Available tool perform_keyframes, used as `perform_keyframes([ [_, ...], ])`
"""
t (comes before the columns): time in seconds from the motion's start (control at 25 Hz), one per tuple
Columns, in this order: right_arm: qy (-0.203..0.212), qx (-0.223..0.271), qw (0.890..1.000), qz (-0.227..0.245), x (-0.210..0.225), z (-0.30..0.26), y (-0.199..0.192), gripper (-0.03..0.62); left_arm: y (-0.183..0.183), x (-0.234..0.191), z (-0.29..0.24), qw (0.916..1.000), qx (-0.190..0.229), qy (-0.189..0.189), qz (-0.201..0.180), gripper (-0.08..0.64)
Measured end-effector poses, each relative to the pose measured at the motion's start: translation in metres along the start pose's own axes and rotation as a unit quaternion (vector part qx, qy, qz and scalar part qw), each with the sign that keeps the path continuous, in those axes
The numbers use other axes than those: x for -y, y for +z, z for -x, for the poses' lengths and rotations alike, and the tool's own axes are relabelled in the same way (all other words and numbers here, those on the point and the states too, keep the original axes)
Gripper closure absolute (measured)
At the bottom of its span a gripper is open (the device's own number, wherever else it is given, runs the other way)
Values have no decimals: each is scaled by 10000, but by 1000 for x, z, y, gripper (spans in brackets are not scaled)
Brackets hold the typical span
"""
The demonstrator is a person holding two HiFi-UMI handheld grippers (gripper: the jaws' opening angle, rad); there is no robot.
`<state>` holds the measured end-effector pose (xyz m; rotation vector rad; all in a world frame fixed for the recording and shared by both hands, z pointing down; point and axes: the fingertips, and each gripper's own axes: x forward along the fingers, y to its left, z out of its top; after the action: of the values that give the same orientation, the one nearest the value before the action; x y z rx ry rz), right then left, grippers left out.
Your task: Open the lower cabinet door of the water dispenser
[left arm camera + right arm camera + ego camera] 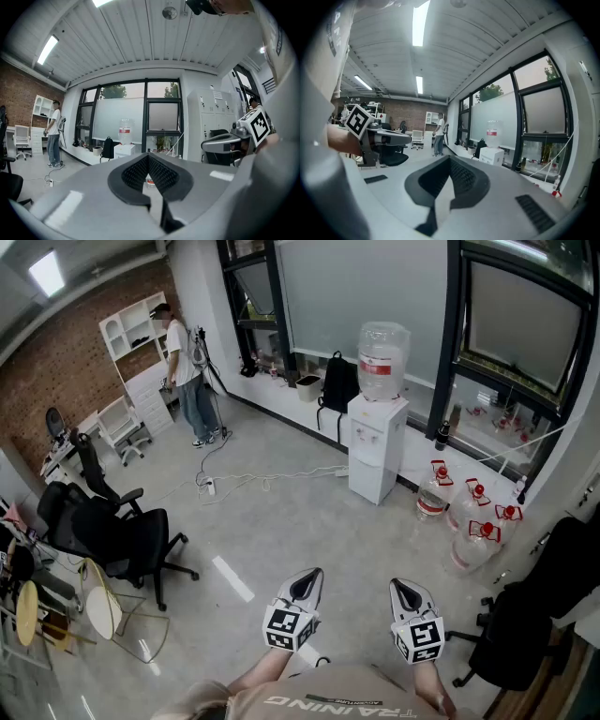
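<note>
At lower centre of the head view, the left gripper point(312, 574) and the right gripper point(400, 585) each have empty jaws pressed together. Well apart, straight up-frame, stands the water dispenser point(377, 442). Its upright lower cabinet door point(364, 474) looks slightly nearer the right gripper.

Left gripper point(307, 576) and right gripper point(403, 587) side by side, near level, jaws together, both empty.

Office. Water dispenser point(378, 432) stands against the glazed window wall point(375, 277); spare water bottles point(473, 526) on the floor right of it, black swivel chairs point(127, 540) well left of it, white shelving point(136, 329) on a brick wall point(56, 362) far left.
</note>
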<state>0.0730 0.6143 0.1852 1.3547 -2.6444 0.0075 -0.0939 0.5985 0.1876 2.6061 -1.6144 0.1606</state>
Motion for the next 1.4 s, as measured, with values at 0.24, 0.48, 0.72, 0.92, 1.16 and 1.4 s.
perform_keyframes([
  [0.24,-193,159,9997,30,28,12,5,583,2,21,-18,9999,93,-89,-43,555],
  [0.48,-277,335,9990,32,34,14,12,583,5,35,-23,9994,109,-263,-195,555],
  [0.72,-273,323,9991,79,36,8,15,583,10,30,-24,9993,192,-242,-198,555],
  [0.92,-341,372,9985,212,35,-8,20,583,7,9,-18,9998,183,-49,-90,555],
  [1.16,-486,270,9984,62,24,-36,17,583,-2,-25,-14,10000,50,-51,-60,555],
  [1.4,-542,191,9983,-26,17,-63,2,583,-19,-50,-26,9998,-95,-184,-14,555],
])
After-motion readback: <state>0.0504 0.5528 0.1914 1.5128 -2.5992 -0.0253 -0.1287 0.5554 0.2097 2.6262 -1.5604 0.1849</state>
